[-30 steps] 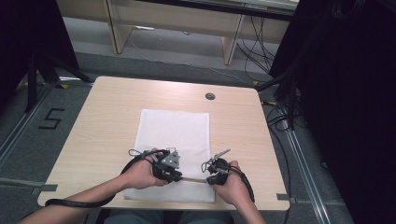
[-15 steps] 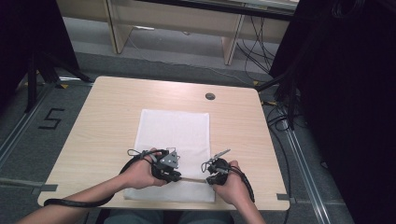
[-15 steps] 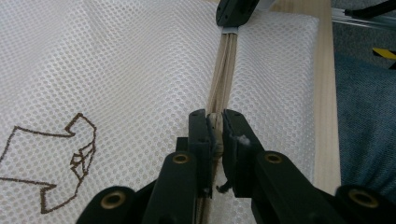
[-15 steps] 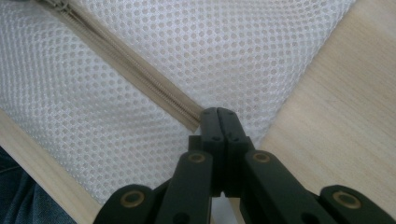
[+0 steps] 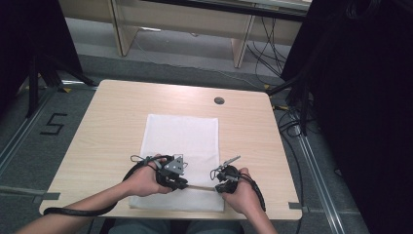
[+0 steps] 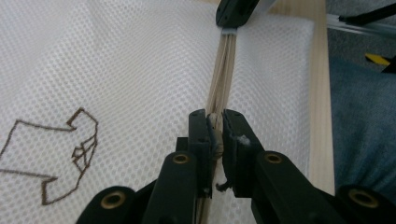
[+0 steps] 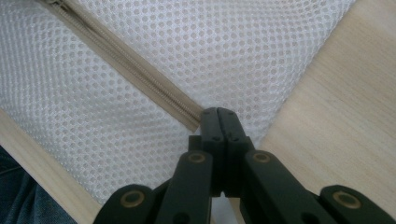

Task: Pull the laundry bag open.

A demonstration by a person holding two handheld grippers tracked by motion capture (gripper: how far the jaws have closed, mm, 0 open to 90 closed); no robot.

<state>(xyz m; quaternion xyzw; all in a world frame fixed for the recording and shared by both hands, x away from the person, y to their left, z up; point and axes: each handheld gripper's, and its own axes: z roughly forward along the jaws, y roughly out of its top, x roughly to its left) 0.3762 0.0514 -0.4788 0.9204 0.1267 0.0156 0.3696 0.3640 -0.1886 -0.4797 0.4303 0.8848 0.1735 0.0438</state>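
A white mesh fabric bag (image 5: 181, 156) lies flat on the light wooden table (image 5: 107, 126), toward the near edge. A beige zipper (image 6: 223, 70) runs across the bag close to its near hem. The left gripper (image 6: 215, 135) is clenched on the zipper, its black jaws pinching what appears to be the slider or pull. The right gripper (image 7: 218, 122) is fully clenched at the zipper's end, on the bag's edge beside bare table. A brown outline drawing (image 6: 56, 154) marks the mesh left of the left gripper.
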